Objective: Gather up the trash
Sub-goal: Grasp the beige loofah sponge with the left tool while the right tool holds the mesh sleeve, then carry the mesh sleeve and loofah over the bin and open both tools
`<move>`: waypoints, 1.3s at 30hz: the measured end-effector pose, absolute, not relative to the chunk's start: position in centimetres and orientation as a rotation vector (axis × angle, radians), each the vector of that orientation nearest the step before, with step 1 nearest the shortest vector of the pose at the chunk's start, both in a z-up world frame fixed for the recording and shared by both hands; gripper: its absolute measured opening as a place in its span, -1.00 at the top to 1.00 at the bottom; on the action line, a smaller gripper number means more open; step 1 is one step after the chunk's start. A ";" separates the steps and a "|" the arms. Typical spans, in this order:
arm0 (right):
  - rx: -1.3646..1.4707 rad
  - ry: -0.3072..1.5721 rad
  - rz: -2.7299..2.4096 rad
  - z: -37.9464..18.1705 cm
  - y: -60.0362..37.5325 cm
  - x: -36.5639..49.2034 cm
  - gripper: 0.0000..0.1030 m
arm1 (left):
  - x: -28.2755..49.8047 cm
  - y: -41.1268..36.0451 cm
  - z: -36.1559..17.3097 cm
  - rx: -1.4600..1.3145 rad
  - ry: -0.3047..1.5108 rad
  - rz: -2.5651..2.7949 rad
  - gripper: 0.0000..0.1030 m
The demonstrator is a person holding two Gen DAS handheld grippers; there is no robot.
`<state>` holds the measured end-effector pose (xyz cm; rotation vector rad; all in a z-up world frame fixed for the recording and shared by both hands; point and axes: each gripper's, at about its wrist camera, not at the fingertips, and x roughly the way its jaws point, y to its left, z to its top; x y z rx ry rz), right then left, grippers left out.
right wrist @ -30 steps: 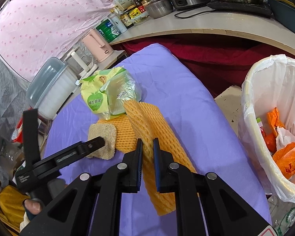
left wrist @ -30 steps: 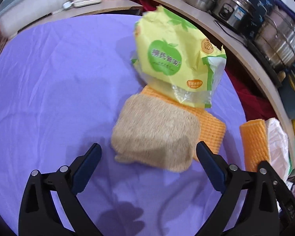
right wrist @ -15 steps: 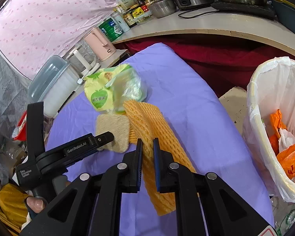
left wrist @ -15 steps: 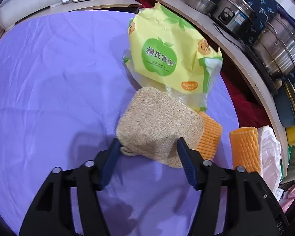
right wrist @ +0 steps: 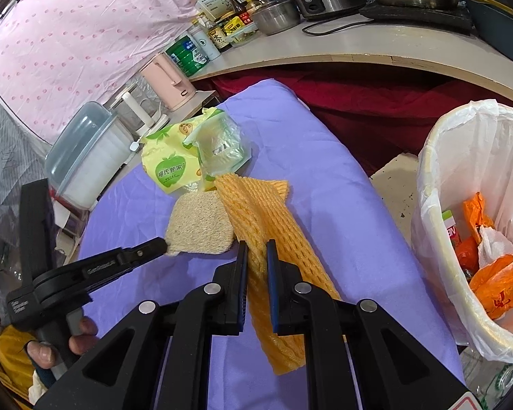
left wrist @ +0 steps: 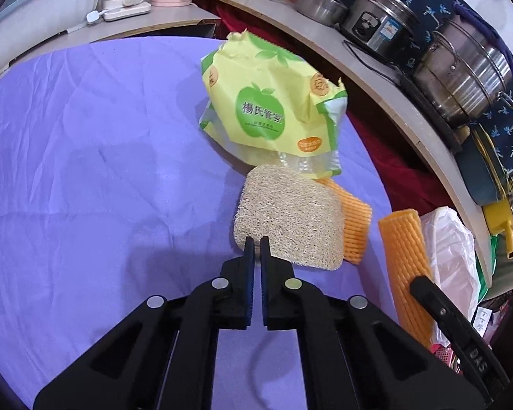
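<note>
A second ago the left gripper [left wrist: 257, 244] stood wide open with the loofah scrub pad [left wrist: 289, 217] lying between its jaws; since then the jaws have just been closing, and they now stand nearly together, pinching the near edge of that pad at their tips. In the right wrist view the same gripper [right wrist: 162, 246] meets the pad's [right wrist: 198, 227] corner from the left, a person's fingers [right wrist: 82, 336] wrapped on its handle. The right gripper [right wrist: 257, 251] has not changed: its jaws remain clamped narrowly on a long orange foam net sleeve [right wrist: 273, 259], which runs out ahead of the fingertips and hangs down behind them. Counted, there is one scrub pad, one yellow-green apple-print wrapper [left wrist: 268, 107] just beyond the pad, and two orange foam sleeves: the held one [left wrist: 405, 266], off to the right of the left gripper, and a second [left wrist: 354, 220] tucked under the pad's far side. All lie on one purple cloth [left wrist: 85, 157]. One bin lined with a white bag [right wrist: 468, 177] stands to the right of the right gripper, with orange and white scraps inside. Beyond, the counter carries one pink kettle [right wrist: 167, 80] and two steel cookers [left wrist: 376, 24].
</note>
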<state>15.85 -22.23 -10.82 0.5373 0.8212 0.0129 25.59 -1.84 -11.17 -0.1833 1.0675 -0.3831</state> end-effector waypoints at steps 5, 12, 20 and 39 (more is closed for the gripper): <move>0.544 0.805 0.017 -10.4 -22.6 15.8 0.81 | 24.3 -1.8 -9.6 -0.174 1.039 -0.403 0.95; 0.548 0.770 0.026 -8.8 -22.7 14.8 0.81 | 22.3 -1.6 -6.1 -0.164 0.964 -0.421 0.96; 0.538 0.691 0.018 -5.3 -23.9 12.4 0.81 | 20.5 -2.8 -1.2 -0.136 0.873 -0.467 0.96; 0.625 0.559 -0.208 -3.1 -35.1 3.1 0.81 | 15.2 -16.8 4.8 -0.020 0.782 -0.713 0.96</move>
